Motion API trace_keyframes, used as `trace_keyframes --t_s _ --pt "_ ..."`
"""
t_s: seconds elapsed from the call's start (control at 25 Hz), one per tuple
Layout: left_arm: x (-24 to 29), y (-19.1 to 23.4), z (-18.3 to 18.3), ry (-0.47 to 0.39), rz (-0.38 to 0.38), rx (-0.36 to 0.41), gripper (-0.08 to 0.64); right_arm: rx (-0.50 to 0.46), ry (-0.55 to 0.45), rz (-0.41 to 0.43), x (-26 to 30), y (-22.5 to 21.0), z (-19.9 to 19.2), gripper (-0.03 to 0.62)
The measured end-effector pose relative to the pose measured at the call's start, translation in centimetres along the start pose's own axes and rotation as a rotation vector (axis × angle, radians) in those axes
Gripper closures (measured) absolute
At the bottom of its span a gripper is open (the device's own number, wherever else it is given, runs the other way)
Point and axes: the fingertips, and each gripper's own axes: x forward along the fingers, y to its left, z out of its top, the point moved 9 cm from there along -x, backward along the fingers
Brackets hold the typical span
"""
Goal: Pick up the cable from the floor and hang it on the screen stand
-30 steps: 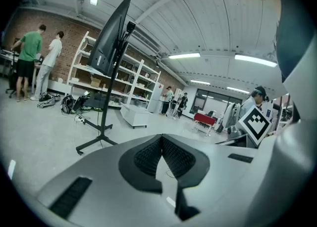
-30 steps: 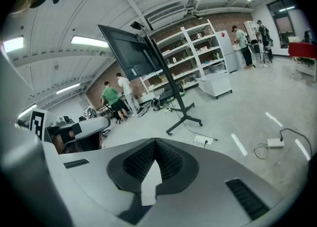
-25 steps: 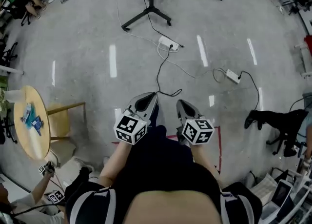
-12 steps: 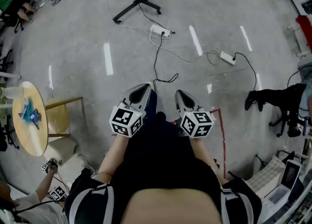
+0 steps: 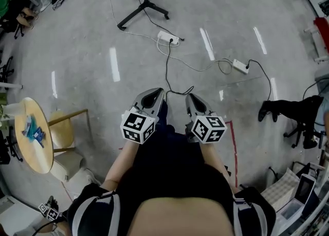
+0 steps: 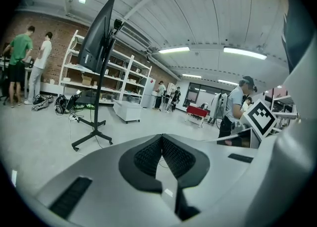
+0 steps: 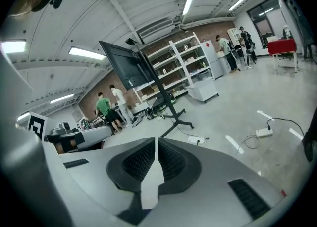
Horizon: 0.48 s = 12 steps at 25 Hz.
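A thin black cable [image 5: 167,73] runs across the grey floor from a white power strip [image 5: 168,38] to a loose curl [image 5: 180,93] just ahead of my grippers. The screen stand [image 5: 142,1] with its black legs is at the top of the head view; its screen [image 6: 99,35] shows in the left gripper view and again [image 7: 126,68] in the right one. My left gripper [image 5: 154,96] and right gripper [image 5: 193,101] are held side by side at waist height. Both are shut with nothing between the pads.
A second white power strip [image 5: 240,66] with white cord lies to the right. A round wooden table [image 5: 32,134] and chair [image 5: 67,127] stand at left, a black office chair [image 5: 293,114] at right. Red tape [image 5: 234,147] marks the floor. People stand by shelves [image 6: 29,63].
The view has shifted slightly; the cable's curl now lies closer to the gripper tips. Both grippers stay shut and held together.
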Motion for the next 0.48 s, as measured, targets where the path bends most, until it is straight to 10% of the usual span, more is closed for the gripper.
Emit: trace_keyframes --t_s 0.48 --pt "9.9 8.2 6.3 0.028 -0.087 0.011 0.552 0.035 -0.072 -0.073 9.6 -2.9 9.2 0.569"
